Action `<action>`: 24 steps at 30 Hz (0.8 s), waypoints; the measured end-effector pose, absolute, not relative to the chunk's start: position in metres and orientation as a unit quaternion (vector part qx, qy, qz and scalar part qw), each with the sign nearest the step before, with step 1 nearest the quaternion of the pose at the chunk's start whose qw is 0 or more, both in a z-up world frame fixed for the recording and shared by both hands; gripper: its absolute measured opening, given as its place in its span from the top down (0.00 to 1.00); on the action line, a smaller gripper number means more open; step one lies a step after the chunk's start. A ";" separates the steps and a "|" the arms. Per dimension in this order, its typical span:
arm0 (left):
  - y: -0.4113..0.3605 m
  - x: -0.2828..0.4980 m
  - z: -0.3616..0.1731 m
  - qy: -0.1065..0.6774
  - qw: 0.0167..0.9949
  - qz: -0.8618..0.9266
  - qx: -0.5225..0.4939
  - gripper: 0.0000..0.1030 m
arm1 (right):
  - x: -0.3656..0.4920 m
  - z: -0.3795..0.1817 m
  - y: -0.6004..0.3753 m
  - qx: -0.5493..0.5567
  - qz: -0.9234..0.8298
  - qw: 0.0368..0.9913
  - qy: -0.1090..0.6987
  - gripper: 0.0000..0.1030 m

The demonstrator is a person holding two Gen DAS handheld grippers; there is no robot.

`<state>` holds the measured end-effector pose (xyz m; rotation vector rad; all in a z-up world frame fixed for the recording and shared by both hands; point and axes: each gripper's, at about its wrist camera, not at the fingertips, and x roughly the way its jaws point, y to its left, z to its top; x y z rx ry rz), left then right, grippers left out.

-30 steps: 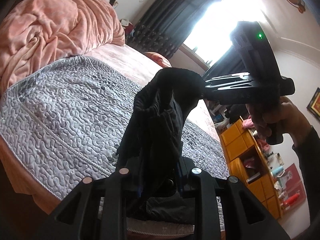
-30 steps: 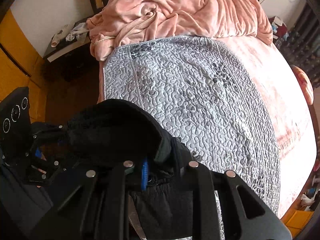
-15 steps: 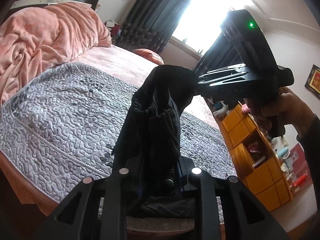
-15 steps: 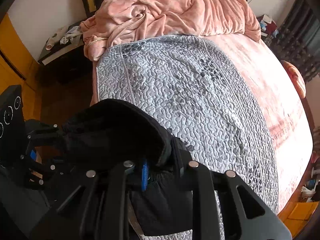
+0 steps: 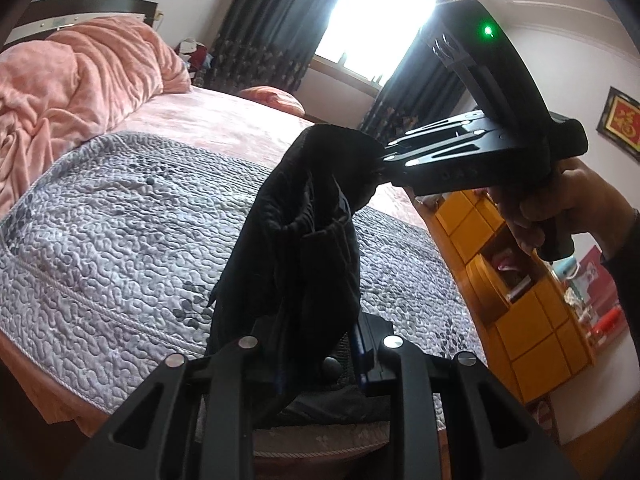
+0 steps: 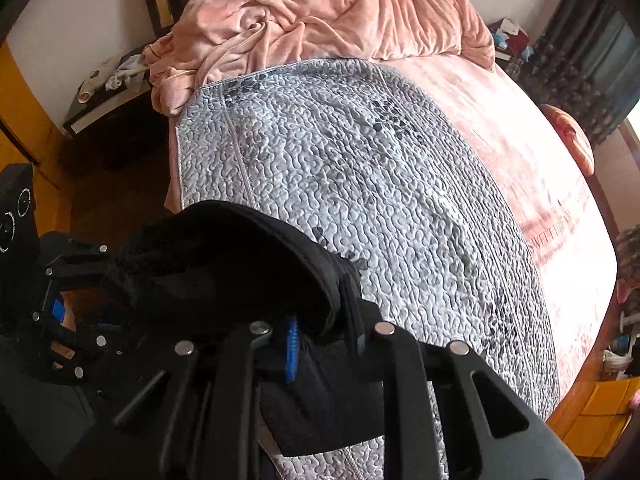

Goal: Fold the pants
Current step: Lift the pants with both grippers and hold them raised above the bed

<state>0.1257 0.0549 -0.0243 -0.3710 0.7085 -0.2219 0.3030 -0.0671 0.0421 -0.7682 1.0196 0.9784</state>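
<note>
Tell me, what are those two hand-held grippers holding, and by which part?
Both hold the black fabric pants. The left hand-held gripper and right hand-held gripper each pinch a bunched fold near the top; exactly which part cannot be told.

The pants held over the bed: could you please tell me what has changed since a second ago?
Both hand-held grippers carried the black pants sideways along the bed's edge, so the grey quilt slid across both views. Nothing was taken or released: the left hand-held gripper and right hand-held gripper stay clamped on the cloth.
</note>
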 end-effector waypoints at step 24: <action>-0.034 0.129 -0.039 0.381 0.902 -0.166 -0.120 0.76 | 0.298 0.022 -0.166 -0.302 0.414 0.721 0.465 0.86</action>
